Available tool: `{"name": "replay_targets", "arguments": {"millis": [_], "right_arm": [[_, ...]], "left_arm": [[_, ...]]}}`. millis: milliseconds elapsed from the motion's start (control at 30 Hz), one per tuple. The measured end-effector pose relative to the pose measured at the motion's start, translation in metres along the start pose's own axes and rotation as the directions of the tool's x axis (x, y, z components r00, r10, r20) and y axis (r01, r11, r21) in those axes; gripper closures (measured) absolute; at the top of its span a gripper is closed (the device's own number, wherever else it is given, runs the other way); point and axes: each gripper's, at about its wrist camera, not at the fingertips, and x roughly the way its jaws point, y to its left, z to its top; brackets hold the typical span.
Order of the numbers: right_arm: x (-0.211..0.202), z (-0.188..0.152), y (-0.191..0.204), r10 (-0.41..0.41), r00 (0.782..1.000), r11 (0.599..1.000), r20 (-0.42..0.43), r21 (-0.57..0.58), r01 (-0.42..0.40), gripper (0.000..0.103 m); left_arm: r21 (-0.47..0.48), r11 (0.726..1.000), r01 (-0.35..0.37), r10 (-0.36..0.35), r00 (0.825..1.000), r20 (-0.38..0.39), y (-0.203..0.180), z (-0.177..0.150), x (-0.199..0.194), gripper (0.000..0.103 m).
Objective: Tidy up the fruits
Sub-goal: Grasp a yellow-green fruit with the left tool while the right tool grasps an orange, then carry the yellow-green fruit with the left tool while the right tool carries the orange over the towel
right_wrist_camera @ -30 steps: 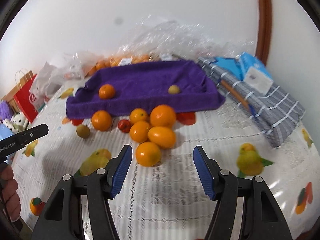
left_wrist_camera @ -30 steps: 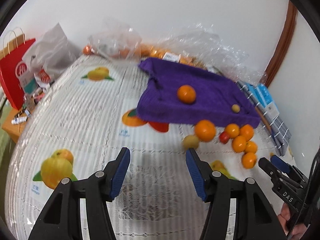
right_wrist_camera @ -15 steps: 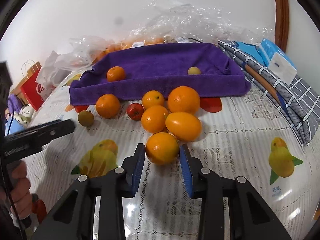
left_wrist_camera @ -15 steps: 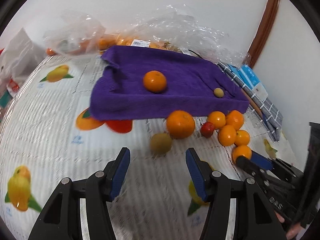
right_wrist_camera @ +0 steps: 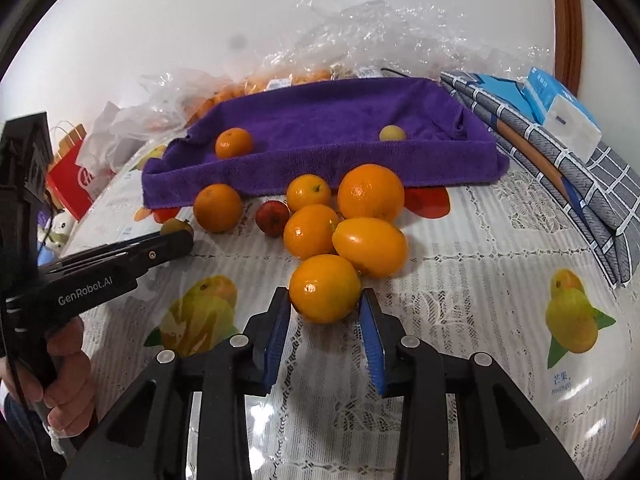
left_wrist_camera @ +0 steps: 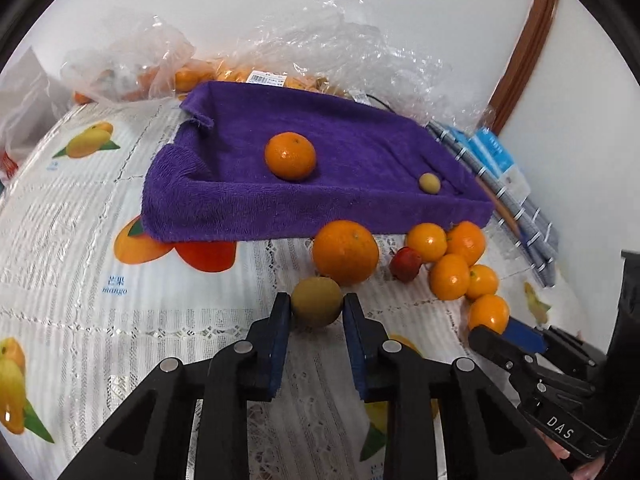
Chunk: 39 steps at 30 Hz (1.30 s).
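Two tongs at the worktop [right_wrist_camera: 460, 280], left tongs [left_wrist_camera: 316, 310] gripping a green fruit [left_wrist_camera: 316, 306], right tongs [right_wrist_camera: 325, 300] closed on an orange [right_wrist_camera: 325, 288] (nearest of the pile), purple towel [left_wrist_camera: 340, 176] behind.

Loose oranges [right_wrist_camera: 310, 232] on tablecloth, 2 fruits in purple tray [right_wrist_camera: 320, 168]

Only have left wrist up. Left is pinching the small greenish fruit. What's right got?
Observer: The right gripper has its pads on both sides of the front orange, the nearest of the loose pile.
Operator: Anything pressed against that orange?
Observer: Yes, an oval orange fruit touches it from behind.
Operator: Anything at the far left, outside my frame?
Observer: A red paper bag stands at the table's far left edge.
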Motion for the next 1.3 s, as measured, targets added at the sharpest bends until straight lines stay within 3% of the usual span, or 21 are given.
{"name": "replay_targets", "arguments": {"millis": [500, 933, 1100, 1300], "right_arm": [[-0.026, -0.006, -0.005, 0.032, 0.991, 0.999, 0.133, 0.022, -0.036, 0.068], [-0.029, -0.004, -0.011, 0.016, 0.987, 0.998, 0.157, 0.065, -0.026, 0.068], [-0.042, 0.016, -0.008, 0.021, 0.984, 1.0, 0.18, 0.016, -0.025, 0.068], [-0.045, 0.059, -0.011, 0.003, 0.971, 1.0, 0.239, -0.012, -0.001, 0.068]], "left_arm": [[-0.039, 0.997, 0.061, -0.057, 0.994, 0.093, 0.006, -0.001, -0.015, 0.078], [0.012, 0.998, 0.055, -0.056, 0.979, 0.197, -0.005, 0.001, -0.037, 0.078], [-0.012, 1.0, 0.011, -0.009, 0.984, 0.18, -0.004, 0.02, -0.04, 0.078], [0.005, 0.999, -0.041, 0.038, 0.963, 0.265, -0.008, 0.061, -0.046, 0.078]]}}
